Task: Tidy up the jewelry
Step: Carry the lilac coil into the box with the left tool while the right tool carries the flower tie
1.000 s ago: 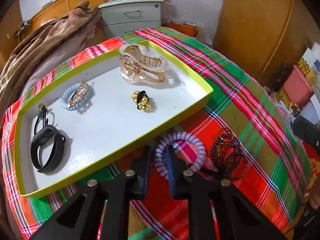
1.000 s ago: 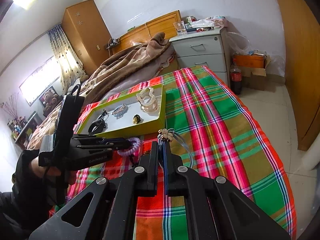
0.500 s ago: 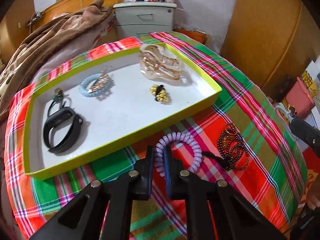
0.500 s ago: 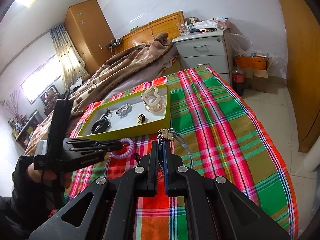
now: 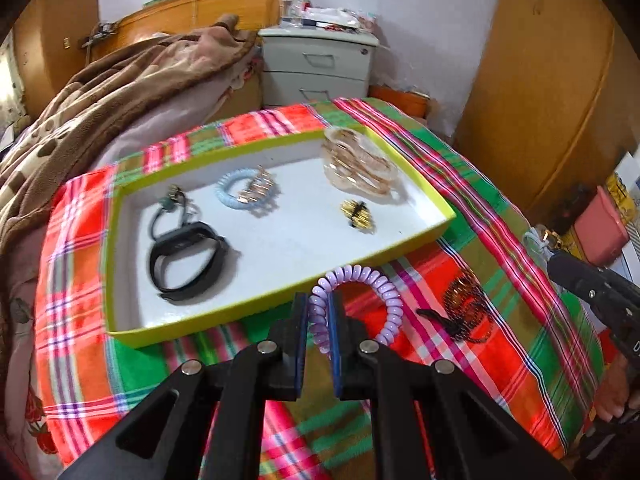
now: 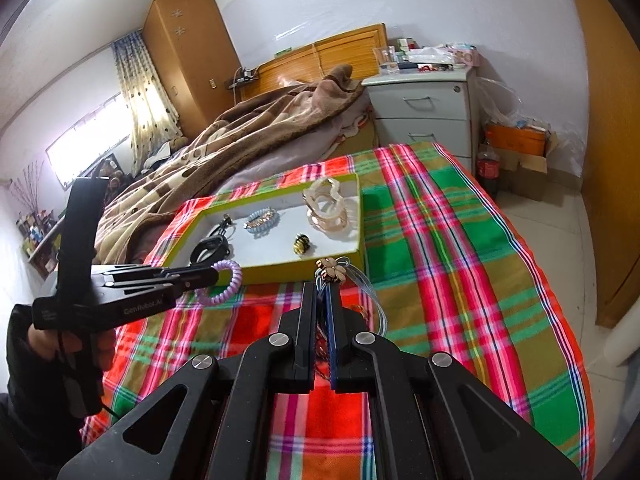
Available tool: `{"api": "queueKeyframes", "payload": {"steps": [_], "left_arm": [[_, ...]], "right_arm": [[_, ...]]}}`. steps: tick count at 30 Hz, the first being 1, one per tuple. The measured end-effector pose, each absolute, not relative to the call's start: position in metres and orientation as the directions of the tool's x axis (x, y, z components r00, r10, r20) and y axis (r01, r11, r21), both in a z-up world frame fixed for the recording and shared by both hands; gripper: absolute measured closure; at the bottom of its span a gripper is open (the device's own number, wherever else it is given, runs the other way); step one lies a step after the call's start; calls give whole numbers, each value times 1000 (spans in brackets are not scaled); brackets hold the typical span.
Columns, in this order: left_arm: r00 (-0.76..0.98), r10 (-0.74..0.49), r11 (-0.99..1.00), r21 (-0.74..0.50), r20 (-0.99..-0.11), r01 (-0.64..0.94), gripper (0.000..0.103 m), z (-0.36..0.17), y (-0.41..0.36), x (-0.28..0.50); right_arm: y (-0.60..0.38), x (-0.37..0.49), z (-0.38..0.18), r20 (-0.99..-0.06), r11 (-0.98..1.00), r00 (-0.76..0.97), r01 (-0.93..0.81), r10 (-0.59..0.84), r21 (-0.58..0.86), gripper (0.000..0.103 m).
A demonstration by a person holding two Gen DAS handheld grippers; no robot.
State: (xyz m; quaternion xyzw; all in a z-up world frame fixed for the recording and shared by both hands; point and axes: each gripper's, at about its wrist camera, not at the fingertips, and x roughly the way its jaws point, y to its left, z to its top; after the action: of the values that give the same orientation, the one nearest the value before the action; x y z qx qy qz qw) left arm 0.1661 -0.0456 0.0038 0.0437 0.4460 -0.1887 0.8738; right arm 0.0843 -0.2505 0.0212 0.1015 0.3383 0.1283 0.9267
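The left gripper (image 5: 318, 308) is pinching a lilac spiral-coil plastic hair tie (image 5: 354, 300) between its two black fingers; one side of the coil is sitting in the narrow gap between the pads, and the rest of the loop is hanging out to the right of the fingertips, above the red-and-green plaid bedspread (image 5: 500, 216). In the right wrist view the same coil (image 6: 224, 282) is dangling at the tip of the left gripper (image 6: 210, 276), just in front of the near wall of the shallow lime-green-rimmed white tray (image 6: 280, 270) and clear of it.

The right gripper (image 6: 322, 292) is clamping a pale blue thin elastic band with a cream-and-gold flower charm (image 6: 332, 272) — the charm is sitting just past the fingertips, and the thin loops are spilling out to the right of the fingers.

Inside the tray (image 5: 256, 308) a black fitness band (image 5: 186, 260) is lying at the left, a light blue coil tie with gold clips (image 5: 246, 192) behind it, a translucent beige claw clip (image 5: 358, 166) at the far right corner, and a small gold-and-black bead tie (image 5: 356, 212) in front of that clip. A dark beaded bracelet bundle (image 5: 466, 306) is lying on the bedspread, right of the lilac coil and apart from it.

White lettering on the left gripper's side is reading "Gen Robot.AI" (image 6: 142, 306).
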Motion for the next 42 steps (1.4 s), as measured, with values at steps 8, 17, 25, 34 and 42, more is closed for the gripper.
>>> {"api": "queueKeyframes", "payload": {"steps": [8, 17, 25, 34, 42], "left_arm": [[574, -268, 942, -87, -774, 323, 93, 21, -19, 183], [594, -238, 958, -85, -768, 273, 93, 28, 8, 215], [589, -234, 962, -97, -774, 254, 93, 24, 16, 250], [562, -222, 962, -85, -797, 260, 93, 9, 8, 282], [547, -214, 966, -91, -809, 243, 93, -4, 9, 298]], "right_arm": [[-224, 112, 31, -593, 940, 731, -234, 338, 248, 99], [-194, 159, 19, -632, 930, 682, -273, 368, 247, 99], [-168, 191, 2, -677, 921, 628, -304, 385, 242, 99], [-146, 217, -20, -732, 923, 573, -318, 368, 216, 99], [-135, 229, -30, -755, 922, 548, -330, 361, 202, 99]]}}
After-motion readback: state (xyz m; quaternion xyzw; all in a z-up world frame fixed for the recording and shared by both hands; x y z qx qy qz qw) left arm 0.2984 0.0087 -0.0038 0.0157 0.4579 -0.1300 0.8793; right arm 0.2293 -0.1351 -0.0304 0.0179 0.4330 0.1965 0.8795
